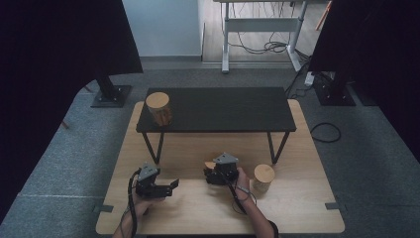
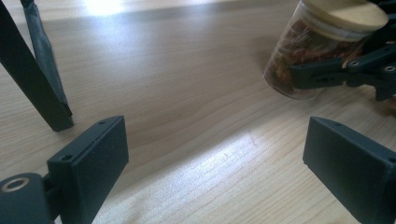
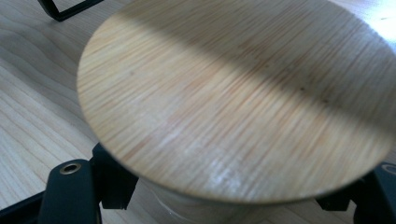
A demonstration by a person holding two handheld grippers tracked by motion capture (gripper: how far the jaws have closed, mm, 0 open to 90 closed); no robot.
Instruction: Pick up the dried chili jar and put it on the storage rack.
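The right gripper (image 1: 214,173) is clamped around a glass jar (image 2: 303,56) with a round wooden lid (image 3: 238,98); in the left gripper view one black jaw presses on the glass below the lid, and the jar leans over, full of something red-brown. In the high view this jar is near the middle of the wooden table (image 1: 208,208), mostly hidden under the gripper, and from the left gripper (image 1: 171,187) it lies at about two o'clock. The left gripper is released, its two black jaws stand wide apart over bare wood with nothing between them. A second jar (image 1: 263,179) stands upright just beside the person's right hand (image 1: 242,182), at three o'clock from the right gripper. A third jar (image 1: 159,108) stands on the left end of the low black shelf (image 1: 223,109), at about eleven o'clock from the held jar, well apart from it
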